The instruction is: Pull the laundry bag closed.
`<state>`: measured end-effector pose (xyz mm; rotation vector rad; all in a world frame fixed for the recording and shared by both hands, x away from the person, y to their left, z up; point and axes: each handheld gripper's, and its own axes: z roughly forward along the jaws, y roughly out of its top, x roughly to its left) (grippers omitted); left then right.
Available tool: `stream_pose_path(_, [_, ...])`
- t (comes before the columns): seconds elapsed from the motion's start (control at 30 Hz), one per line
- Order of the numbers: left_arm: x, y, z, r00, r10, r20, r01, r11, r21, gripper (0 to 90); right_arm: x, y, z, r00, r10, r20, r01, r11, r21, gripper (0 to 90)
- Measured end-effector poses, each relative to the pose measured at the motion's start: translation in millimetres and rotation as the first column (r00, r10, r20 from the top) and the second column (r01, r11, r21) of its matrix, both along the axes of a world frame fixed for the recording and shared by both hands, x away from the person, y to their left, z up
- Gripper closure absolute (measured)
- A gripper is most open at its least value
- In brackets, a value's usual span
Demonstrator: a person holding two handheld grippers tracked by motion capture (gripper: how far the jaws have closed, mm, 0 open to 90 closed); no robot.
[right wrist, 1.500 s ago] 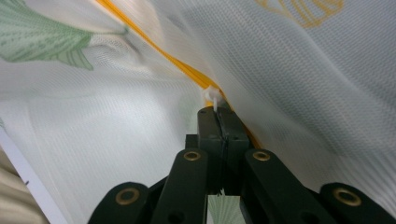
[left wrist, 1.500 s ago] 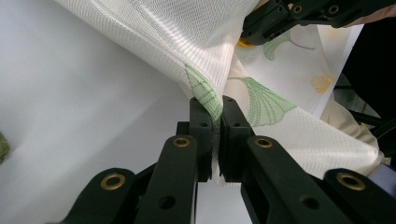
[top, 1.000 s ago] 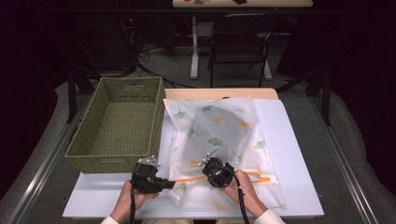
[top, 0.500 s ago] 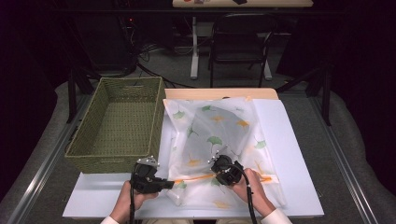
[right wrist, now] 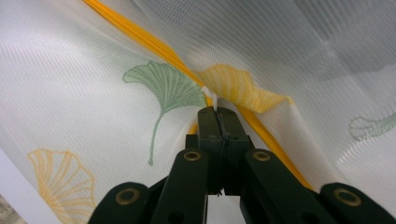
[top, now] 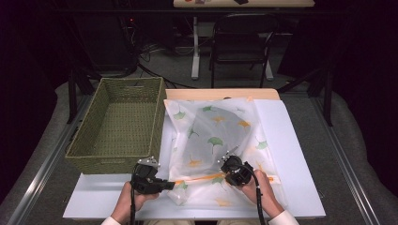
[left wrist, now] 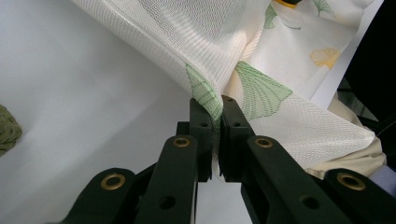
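Black tongs [left wrist: 214, 105] clamped on leaf-printed mesh bag [left wrist: 261, 88]

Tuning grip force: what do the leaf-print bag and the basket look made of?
Leaf-print bag: seemingly fine synthetic mesh, translucent, slight sheen; open weave shows at the left gripper. Orange zipper looks like woven tape. Basket: apparently woven olive cord or fibre, matte.

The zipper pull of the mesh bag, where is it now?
In the right gripper view, the white zipper pull sits on the orange zipper, pinched by the right gripper.
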<state>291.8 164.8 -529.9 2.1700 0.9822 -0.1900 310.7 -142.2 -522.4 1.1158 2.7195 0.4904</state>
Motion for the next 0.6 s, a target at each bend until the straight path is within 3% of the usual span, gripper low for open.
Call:
stream_pose_path(0.27, [-0.1,7.2,-2.0,0.9996,0.028,-0.005,-0.028,0.9996,0.0,86.2,1.1,-4.6,-0.1,0.9999,-0.009,0.007,0.009,1.0,-0.024,89.9])
stream_pose_path(0.3, [-0.1,7.2,-2.0,0.9996,0.028,-0.005,-0.028,0.9996,0.0,86.2,4.8,-23.0,-0.8,0.9992,-0.04,-0.008,0.04,0.999,0.008,89.9])
stream_pose_path(0.5, [-0.1,7.2,-2.0,0.9996,0.028,-0.005,-0.028,0.9996,0.0,86.2,4.8,-23.0,-0.8,0.9992,-0.04,-0.008,0.04,0.999,0.008,90.0])
stream_pose_path(0.6, [-1.1,5.7,-1.7,0.9997,0.026,-0.003,-0.026,0.9997,0.003,86.0,5.2,-15.1,-2.3,0.9999,0.005,-0.016,-0.005,1.0,0.031,86.1])
